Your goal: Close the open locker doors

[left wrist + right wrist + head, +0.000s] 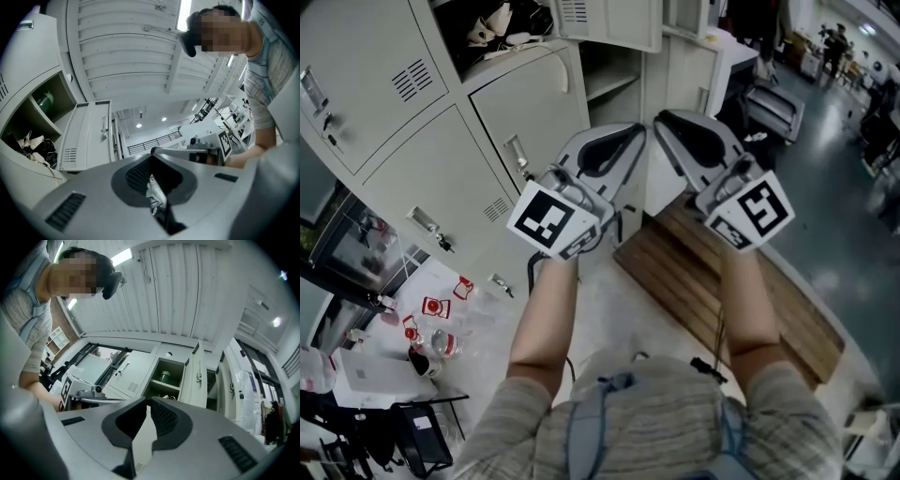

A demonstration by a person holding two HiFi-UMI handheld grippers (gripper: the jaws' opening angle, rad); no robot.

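A bank of grey lockers [441, 141] fills the upper left of the head view. One upper compartment [502, 33] stands open with a bag and loose items inside, and its door [609, 19] hangs out to the right. Below that, another compartment [609, 80] with a shelf is open too. My left gripper [633, 131] and right gripper [661, 117] are side by side in front of these, both shut and empty, touching nothing. The left gripper view shows the open compartment [37, 126] and its door [89, 136]. The right gripper view shows the same compartment [166, 378] beside a swung-out door [198, 376].
A wooden pallet [722, 281] lies on the floor under my right arm. A low white table [384, 366] with red-labelled cups and clutter stands at the lower left. Closed locker doors with handles [516, 155] sit just left of my left gripper. Machines and a person stand far right.
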